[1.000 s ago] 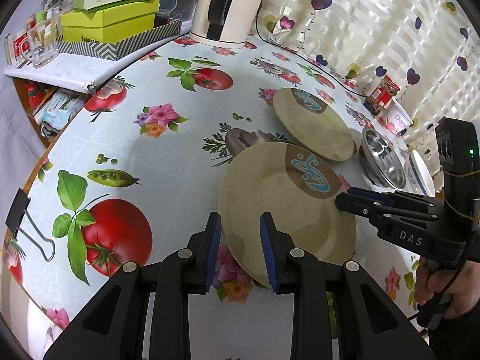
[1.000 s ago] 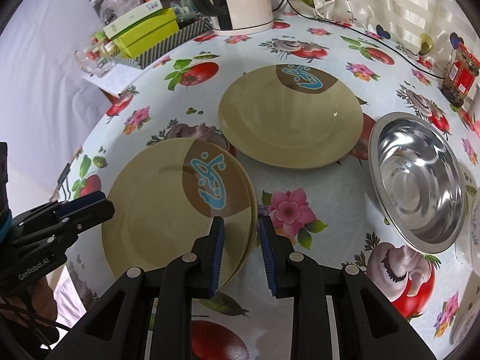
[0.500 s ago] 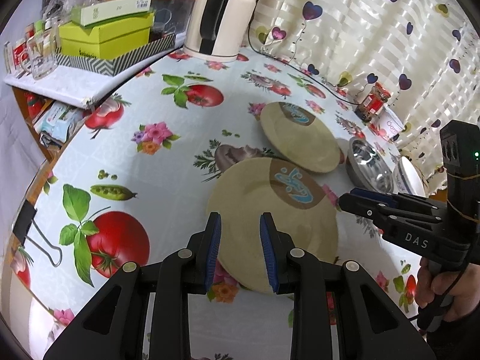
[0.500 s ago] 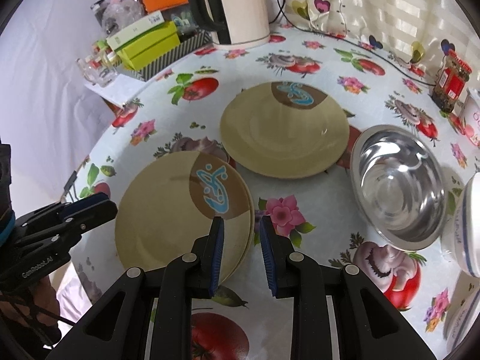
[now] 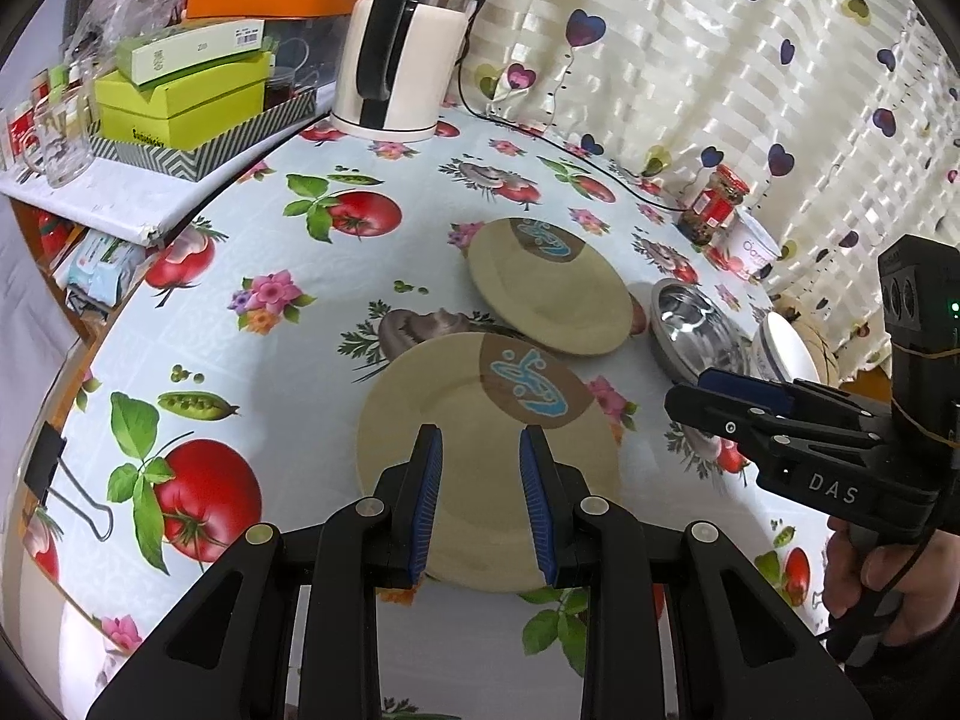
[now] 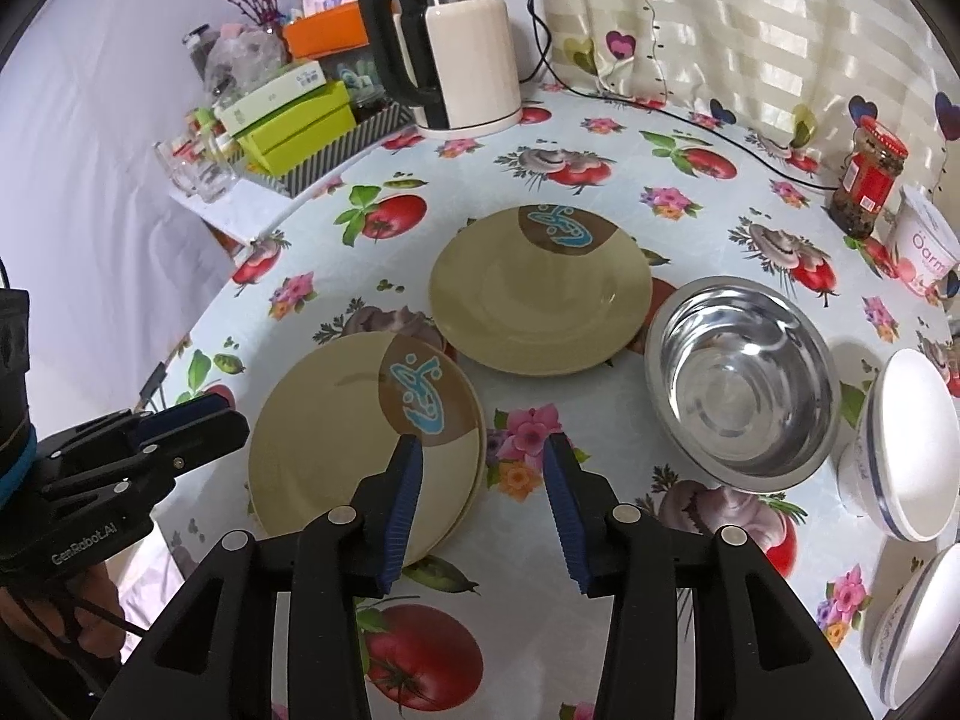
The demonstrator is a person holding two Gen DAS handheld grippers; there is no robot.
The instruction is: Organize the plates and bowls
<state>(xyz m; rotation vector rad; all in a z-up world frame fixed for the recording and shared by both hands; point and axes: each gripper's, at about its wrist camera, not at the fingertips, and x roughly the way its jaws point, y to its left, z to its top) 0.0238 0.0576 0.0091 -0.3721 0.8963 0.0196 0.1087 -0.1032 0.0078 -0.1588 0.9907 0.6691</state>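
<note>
Two plates sit stacked [image 6: 360, 438], a third plate [image 6: 540, 294], steel bowl [image 6: 744, 384] and white bowls [image 6: 912, 450] wait unsorted; left tongs [image 5: 480, 498] and right tongs [image 6: 486, 504] both gape empty.

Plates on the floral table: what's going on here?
A person holds a gripper in each hand above the table. The left gripper and right gripper are both open and hold nothing. Two tan plates sit stacked near them; a third tan plate, a steel bowl and white bowls lie apart.
</note>
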